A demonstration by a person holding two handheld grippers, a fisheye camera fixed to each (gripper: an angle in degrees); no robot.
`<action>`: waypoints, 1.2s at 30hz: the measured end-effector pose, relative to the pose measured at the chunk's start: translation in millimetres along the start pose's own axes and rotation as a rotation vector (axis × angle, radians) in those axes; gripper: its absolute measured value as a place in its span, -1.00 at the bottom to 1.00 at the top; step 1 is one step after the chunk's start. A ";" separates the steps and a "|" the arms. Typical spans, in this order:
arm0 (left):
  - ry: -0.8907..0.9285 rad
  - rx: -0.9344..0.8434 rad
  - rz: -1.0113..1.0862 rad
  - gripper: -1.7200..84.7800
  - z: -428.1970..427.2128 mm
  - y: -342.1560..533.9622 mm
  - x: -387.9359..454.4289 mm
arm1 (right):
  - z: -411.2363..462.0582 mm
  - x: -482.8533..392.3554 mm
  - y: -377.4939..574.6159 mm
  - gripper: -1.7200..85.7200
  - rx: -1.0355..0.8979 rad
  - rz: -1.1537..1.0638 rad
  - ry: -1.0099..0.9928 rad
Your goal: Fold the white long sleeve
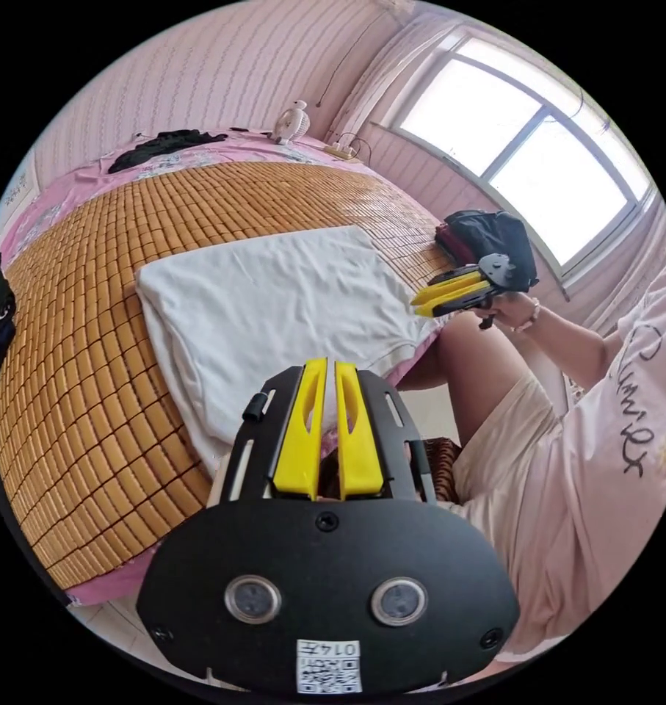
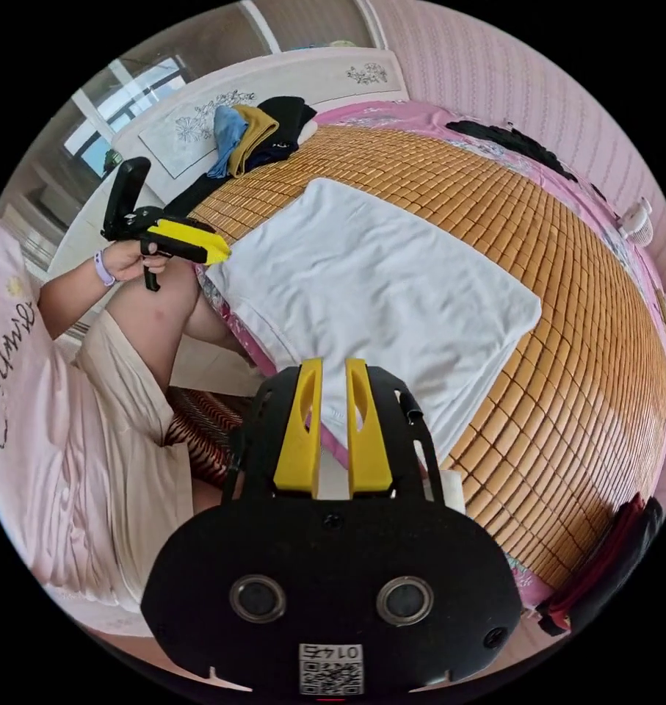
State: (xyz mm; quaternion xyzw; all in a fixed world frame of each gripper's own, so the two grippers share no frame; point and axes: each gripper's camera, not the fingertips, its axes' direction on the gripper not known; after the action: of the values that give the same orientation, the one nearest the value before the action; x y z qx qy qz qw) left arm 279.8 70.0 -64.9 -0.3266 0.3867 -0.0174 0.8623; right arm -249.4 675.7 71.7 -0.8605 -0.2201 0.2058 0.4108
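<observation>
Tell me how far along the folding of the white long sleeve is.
Done: the white long sleeve lies as a neat rectangle on the bamboo mat, no sleeves sticking out. In hand: nothing; left gripper and right gripper sit near its near edge, jaws nearly closed. Left: perhaps another fold.

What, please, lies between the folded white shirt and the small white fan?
In the left gripper view, bamboo mat and pink sheet separate the white shirt from the fan.

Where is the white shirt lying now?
The shirt lies folded on the bamboo mat, at the bed edge nearest the person, between both tongs.
</observation>
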 end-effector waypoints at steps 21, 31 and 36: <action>-0.190 -0.067 0.332 -0.98 102.4 -6.5 128.9 | 110.8 -17.8 -295.4 -0.97 -0.426 -0.229 0.283; -0.137 -0.091 0.344 -0.98 103.2 -11.6 148.0 | 123.1 3.2 -355.9 -0.97 -0.479 -0.215 0.250; -0.143 -0.098 0.361 -0.98 103.8 -11.9 162.2 | 116.6 1.2 -384.3 -0.97 -0.582 -0.265 0.238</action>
State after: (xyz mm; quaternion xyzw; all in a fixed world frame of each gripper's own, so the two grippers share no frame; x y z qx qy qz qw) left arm 466.5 71.8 -113.7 -0.2939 0.3772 0.1796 0.8597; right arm -391.3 965.6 310.7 -0.9235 -0.3300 -0.0229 0.1941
